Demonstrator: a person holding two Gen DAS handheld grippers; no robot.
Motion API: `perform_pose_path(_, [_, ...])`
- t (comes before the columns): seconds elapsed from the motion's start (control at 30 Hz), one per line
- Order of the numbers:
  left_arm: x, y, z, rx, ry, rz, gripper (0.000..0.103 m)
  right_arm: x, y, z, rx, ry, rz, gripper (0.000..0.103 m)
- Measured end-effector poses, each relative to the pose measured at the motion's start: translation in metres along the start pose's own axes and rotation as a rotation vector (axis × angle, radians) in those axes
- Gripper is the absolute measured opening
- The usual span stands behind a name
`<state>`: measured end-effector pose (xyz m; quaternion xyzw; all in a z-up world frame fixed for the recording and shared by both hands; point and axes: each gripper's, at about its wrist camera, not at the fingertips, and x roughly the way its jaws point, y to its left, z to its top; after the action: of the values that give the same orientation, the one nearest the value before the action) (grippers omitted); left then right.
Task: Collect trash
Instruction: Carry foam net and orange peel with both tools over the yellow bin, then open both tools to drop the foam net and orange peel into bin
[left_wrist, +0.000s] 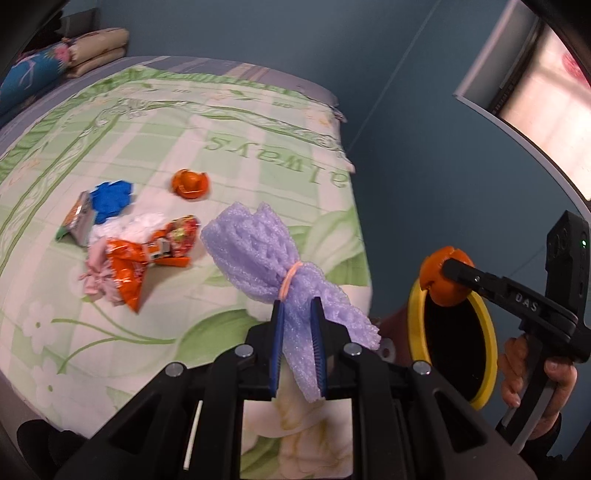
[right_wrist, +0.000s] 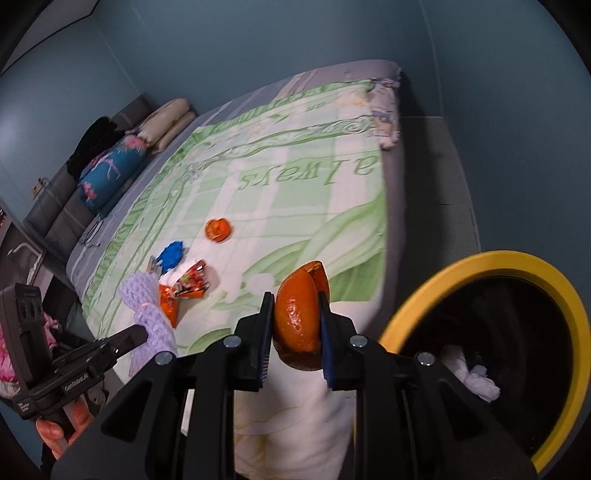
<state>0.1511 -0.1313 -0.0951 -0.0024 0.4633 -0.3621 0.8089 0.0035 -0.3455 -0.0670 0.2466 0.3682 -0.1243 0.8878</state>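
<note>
Carried toward the yellow-rimmed bin (right_wrist: 436, 299): orange peel (right_wrist: 300, 317) clamped in right tool (right_wrist: 297, 334), purple foam net (left_wrist: 266, 258) pinched in left tool (left_wrist: 297, 334); best released squarely over the opening, clear of the bed (left_wrist: 221, 122).

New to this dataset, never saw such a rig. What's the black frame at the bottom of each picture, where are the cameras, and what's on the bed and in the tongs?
No robot here: a person holds one set of hand tongs in each hand. Each carries a fisheye camera looking along its two fingers, so the black frame is the tool itself.

Left view: the left tongs are shut on a purple foam net. The right tongs show at the side.

Right view: the right tongs are shut on an orange peel, beside a yellow-rimmed bin.

Left on the bedspread: another peel, a blue scrap, snack wrappers and white and pink scraps.
</note>
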Motion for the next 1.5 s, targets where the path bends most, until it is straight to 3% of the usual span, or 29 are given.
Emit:
perform_pose_path(0.47, [0.012,-0.11,-0.013,0.257,0.045,-0.085,0.014,-0.042,-0.078,-0.003,0.12,-0.076,-0.098,0.021])
perform_pose_path(0.7, [0.027,-0.144,-0.024,0.356,0.101,-0.13,0.014,-0.046,-0.1,-0.009,0.163,-0.084,-0.117,0.021])
perform_pose_path(0.97, [0.043,-0.167,-0.033,0.399,0.16,-0.199,0.014,-0.047,-0.12,-0.013,0.206,-0.083,-0.128,0.021])
perform_pose_path(1.5, [0.071,-0.196,-0.04,0.438,0.219,-0.222,0.015,-0.053,-0.144,-0.018,0.252,-0.089,-0.135,0.022])
